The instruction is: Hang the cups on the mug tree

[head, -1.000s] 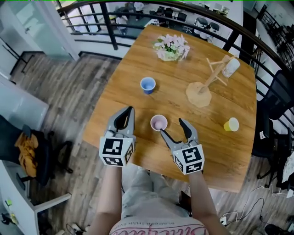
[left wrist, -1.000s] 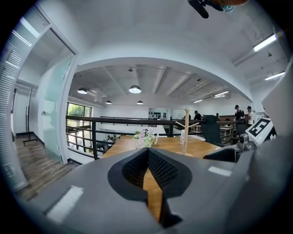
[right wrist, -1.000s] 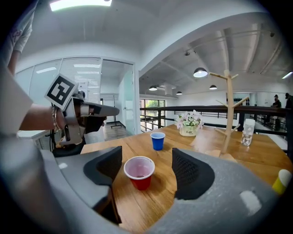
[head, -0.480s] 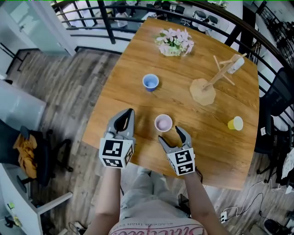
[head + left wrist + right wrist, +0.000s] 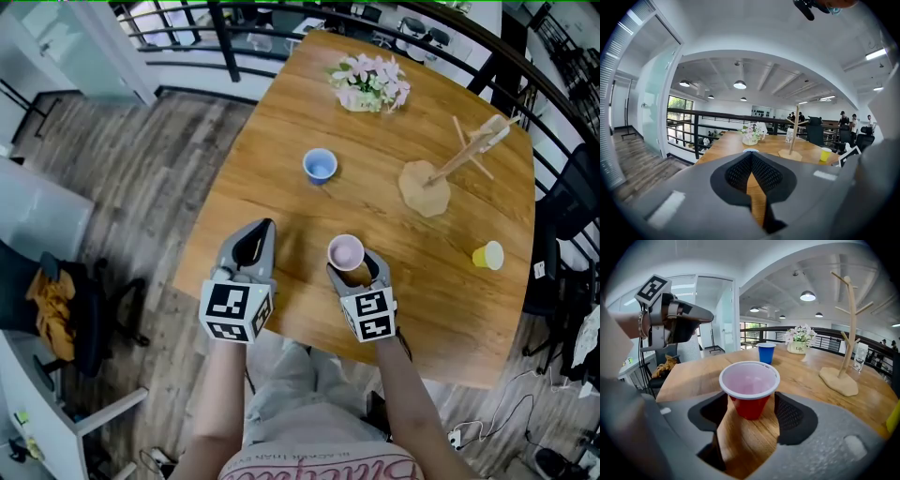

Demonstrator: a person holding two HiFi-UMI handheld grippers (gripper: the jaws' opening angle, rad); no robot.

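Note:
A red cup (image 5: 345, 251) with a pale inside stands upright near the table's front edge. My right gripper (image 5: 354, 270) has come round it: the cup (image 5: 750, 391) sits between the jaws, which have just been closing, and wood still shows beside its lower part. My left gripper (image 5: 265, 226) hovers left of it, shut and empty, its tips meeting (image 5: 751, 155). A blue cup (image 5: 320, 165) stands mid-table and a yellow cup (image 5: 488, 255) at the right. The wooden mug tree (image 5: 427, 187) at the far right carries one pale cup (image 5: 497, 134).
A pot of pink flowers (image 5: 370, 82) stands at the far end of the wooden table (image 5: 422, 291). A black railing (image 5: 225, 42) runs behind the table. Office chairs stand at the right (image 5: 562, 216) and lower left (image 5: 66, 309).
My right gripper has moved down and forward until its jaws flank the red cup, and they stand narrower. The left gripper has barely shifted.

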